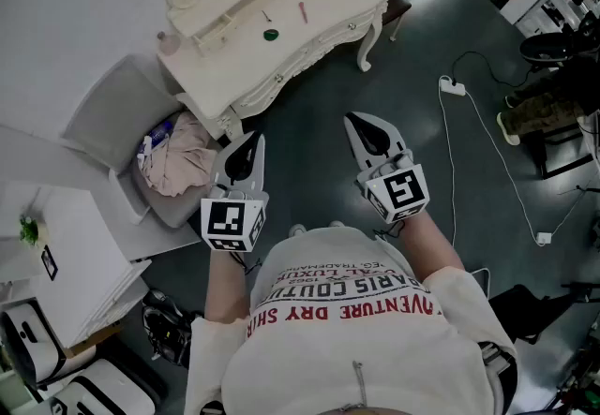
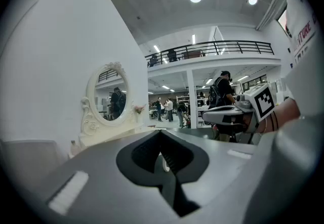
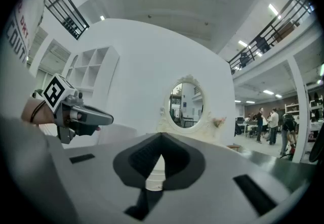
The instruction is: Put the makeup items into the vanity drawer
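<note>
The cream vanity [image 1: 309, 38] stands ahead of me on the dark floor, its oval mirror [image 2: 109, 97] [image 3: 186, 105] at the back. On its top lie a green round item [image 1: 270, 34], a pink stick [image 1: 303, 12] and a thin dark stick [image 1: 265, 17]; a small bottle [image 1: 169, 41] stands at the left end. The drawer fronts look closed. My left gripper [image 1: 249, 141] [image 2: 162, 136] and right gripper [image 1: 362, 121] [image 3: 162, 138] hover side by side, short of the vanity. Both are shut, with nothing between the jaws.
A grey chair [image 1: 108, 113] holding pink cloth [image 1: 183, 160] sits left of the vanity. A white cabinet [image 1: 66, 244] and bags [image 1: 169, 329] are at my left. A power strip [image 1: 453, 85] with a white cable lies on the floor at right. People stand far off.
</note>
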